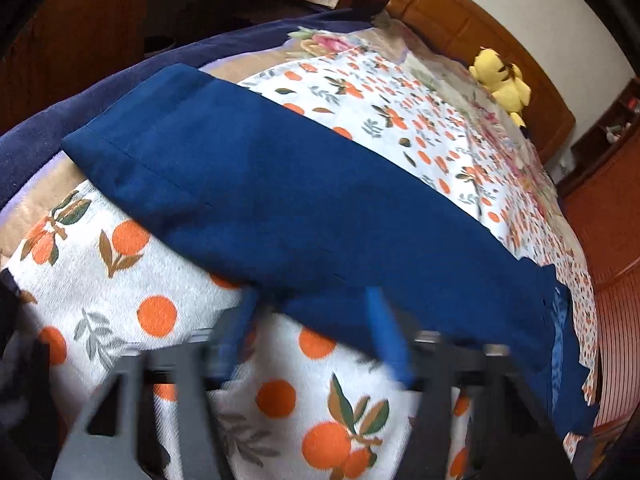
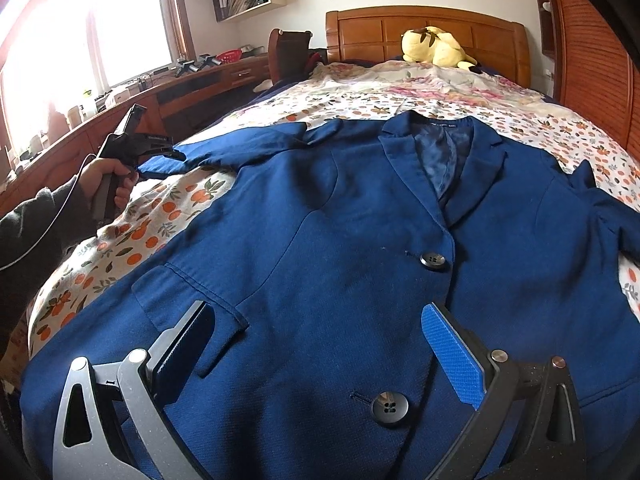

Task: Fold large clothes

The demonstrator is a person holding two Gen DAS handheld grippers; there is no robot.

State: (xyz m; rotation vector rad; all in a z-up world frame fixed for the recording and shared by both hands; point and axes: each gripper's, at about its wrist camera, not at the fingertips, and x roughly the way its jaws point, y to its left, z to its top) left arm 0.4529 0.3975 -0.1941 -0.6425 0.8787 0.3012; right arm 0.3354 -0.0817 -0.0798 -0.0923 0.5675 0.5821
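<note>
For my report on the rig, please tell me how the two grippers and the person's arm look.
The right gripper has grey metal arms with triangular cut-outs, round rivets and black fingers; one pad is textured blue. The left gripper is black, with a grey handle, small white lettering and a thin cable. The left hand is bare, below a dark sleeve.

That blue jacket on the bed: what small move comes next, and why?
Probably the left hand-held gripper carries the sleeve across onto the jacket front. The jacket lies flat and buttoned, the sleeve stretched sideways over the orange-print sheet.
</note>
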